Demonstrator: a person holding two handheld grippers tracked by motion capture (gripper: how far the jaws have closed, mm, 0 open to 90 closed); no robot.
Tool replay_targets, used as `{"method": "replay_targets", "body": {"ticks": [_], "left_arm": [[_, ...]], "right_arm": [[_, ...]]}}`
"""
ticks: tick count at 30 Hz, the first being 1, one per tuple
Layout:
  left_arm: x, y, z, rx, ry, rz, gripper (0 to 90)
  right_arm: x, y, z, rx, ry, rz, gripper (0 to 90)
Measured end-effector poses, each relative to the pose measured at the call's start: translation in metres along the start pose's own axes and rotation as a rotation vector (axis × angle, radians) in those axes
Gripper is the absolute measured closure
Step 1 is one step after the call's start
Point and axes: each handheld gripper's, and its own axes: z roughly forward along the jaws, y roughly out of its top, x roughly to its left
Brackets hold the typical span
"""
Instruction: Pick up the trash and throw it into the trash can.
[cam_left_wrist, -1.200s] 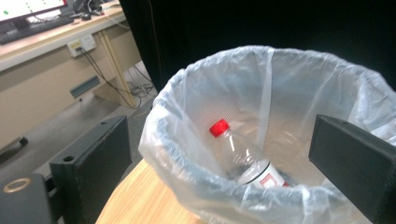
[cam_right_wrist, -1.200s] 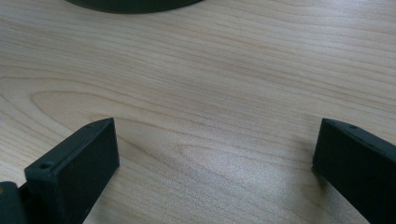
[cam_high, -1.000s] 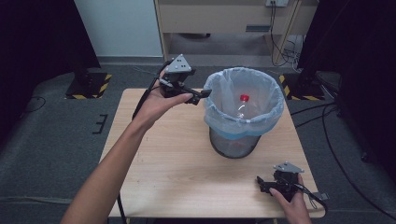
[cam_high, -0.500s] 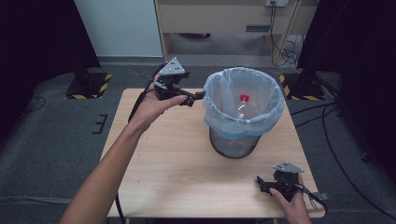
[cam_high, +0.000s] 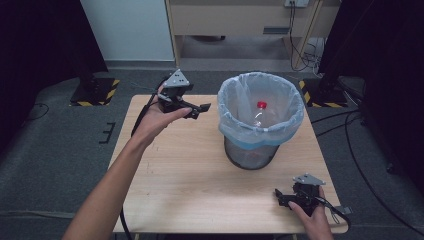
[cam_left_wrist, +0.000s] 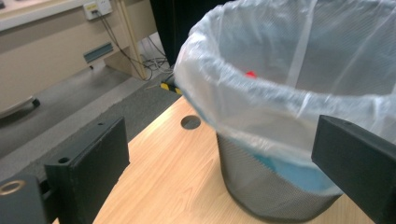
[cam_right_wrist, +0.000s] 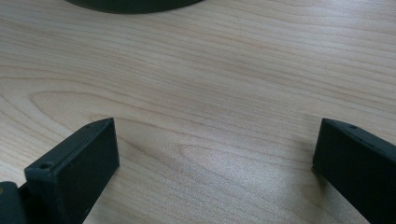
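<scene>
Bottle (cam_high: 258, 116), clear plastic with a red cap, lies inside the bin (cam_high: 250, 156), a dark mesh wastebasket lined with a pale blue bag (cam_high: 287, 107) that folds over the rim. The bin stands on the far right part of the desk (cam_high: 190, 180), and the cap also shows as a red speck through the liner in the left gripper view (cam_left_wrist: 251, 74).

By its look the bottle is empty, so it should be light and easy to dent, with a smooth wall that could slip; the neck under the cap would give the surest hold, though reaching down there means going past the loose liner. The bag itself is thin and soft and would crumple or drag along if caught. The mesh bin is stiff but probably light enough to slide if pushed.

Left claw (cam_high: 197, 109) hangs in the air just to the left of the bin's rim, pointing toward it. Its jaws stand wide apart with nothing between them, touching neither bag nor bin; they have been opening slightly further just now. In its own view the lined rim (cam_left_wrist: 261, 93) lies ahead, between and beyond the two black jaws.

Right claw (cam_high: 282, 196) rests low at the near right corner of the desk, well apart from the bin. Its jaws are spread too, empty, with bare wood grain (cam_right_wrist: 210, 116) between them.
</scene>
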Motion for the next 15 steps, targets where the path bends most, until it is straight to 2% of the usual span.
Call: {"method": "replay_targets", "body": {"ticks": [7, 12, 15], "left_arm": [[0.008, -0.021, 0.004, 0.028, 0.015, -0.031, 3.1], [0.009, -0.031, 0.006, 0.044, 0.017, -0.038, 3.0], [0.009, -0.040, 0.011, 0.071, 0.014, -0.042, 3.1]], "right_arm": [[0.000, 0.000, 0.000, 0.000, 0.000, -0.001, 0.3], [0.000, 0.000, 0.000, -0.001, 0.000, -0.002, 0.3], [0.000, 0.000, 0.000, 0.000, 0.000, 0.001, 0.3]]}}
